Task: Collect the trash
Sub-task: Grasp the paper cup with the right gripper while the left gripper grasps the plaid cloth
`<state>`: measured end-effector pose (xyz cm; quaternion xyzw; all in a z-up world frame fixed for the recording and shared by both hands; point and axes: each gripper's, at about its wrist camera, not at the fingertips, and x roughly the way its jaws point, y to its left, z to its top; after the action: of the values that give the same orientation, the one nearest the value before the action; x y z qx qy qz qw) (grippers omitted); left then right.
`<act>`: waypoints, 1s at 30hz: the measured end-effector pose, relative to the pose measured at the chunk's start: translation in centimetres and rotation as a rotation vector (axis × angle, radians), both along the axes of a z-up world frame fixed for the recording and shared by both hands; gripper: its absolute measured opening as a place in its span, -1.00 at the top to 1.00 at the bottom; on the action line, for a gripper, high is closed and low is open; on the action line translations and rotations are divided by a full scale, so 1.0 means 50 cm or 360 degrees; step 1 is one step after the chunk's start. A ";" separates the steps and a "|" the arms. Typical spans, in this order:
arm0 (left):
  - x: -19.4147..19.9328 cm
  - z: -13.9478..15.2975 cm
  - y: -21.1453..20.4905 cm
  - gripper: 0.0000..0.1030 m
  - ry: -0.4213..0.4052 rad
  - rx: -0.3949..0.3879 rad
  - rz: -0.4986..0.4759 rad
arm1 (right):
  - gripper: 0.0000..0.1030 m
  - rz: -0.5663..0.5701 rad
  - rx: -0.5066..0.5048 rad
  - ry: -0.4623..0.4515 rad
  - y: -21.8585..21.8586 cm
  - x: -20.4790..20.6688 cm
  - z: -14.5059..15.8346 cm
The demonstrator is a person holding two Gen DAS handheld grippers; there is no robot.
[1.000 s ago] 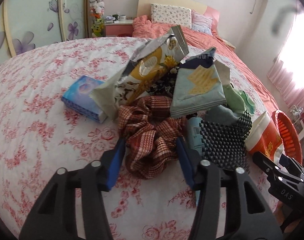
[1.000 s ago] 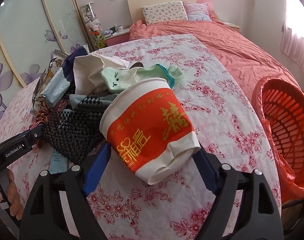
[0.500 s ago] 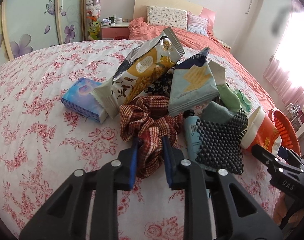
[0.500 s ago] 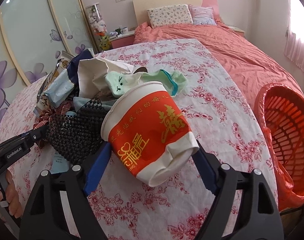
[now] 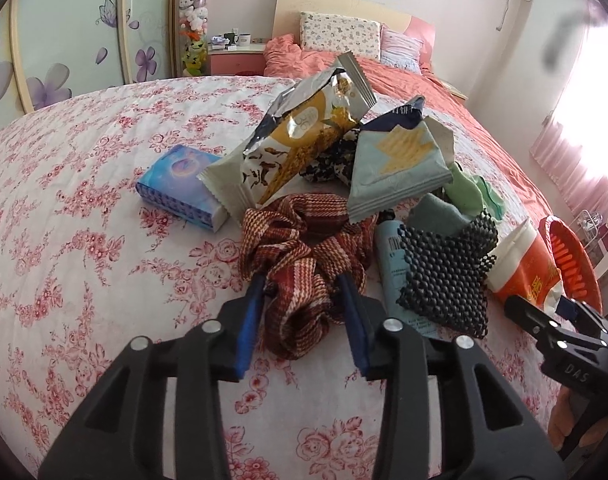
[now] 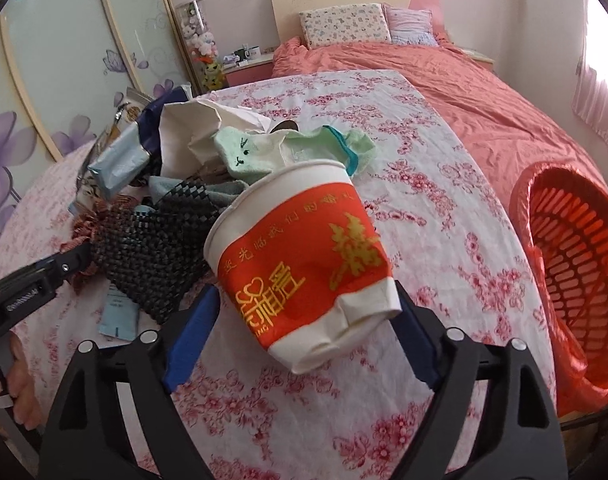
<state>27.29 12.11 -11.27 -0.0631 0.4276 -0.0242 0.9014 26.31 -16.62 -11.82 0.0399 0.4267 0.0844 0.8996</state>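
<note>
Left tool: jaws part open, blue pads either side of the plaid scrunchie; cannot tell whether the pads press the fabric. Scrunchie lies on the worktop, a floral-clothed surface.

Landmark = scrunchie.
- Just right of it: light-blue tube, partly covered by a black mesh mat.
- Left of it and slightly beyond: blue tissue pack, apart from the pile.
- Directly beyond, touching: silver-and-yellow snack wrapper, propped up at a tilt; light-blue snack bag beside it, overhanging the scrunchie's far edge.
- Beyond the mat: green sock and crumpled white paper.

Right tool: jaws wide, closed around 1 red-and-white paper cup. Cup is tilted, rim toward the pile, base dented, held above the worktop right of the mat. The cup blocks the view of the cloth beneath it.

Far right of the scrunchie, past the worktop edge: orange basket lined with an orange bag. Farthest: bed with 2 pillows.
</note>
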 end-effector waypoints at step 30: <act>-0.086 0.115 0.012 0.65 -0.0290 0.0039 -0.0025 | -0.37 0.0023 0.0102 -0.0138 -0.036 -0.068 0.067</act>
<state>23.01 12.69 -5.50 -0.0464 0.3447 -0.0316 0.9370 22.90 -18.44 -8.47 0.0618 0.3846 0.1061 0.9149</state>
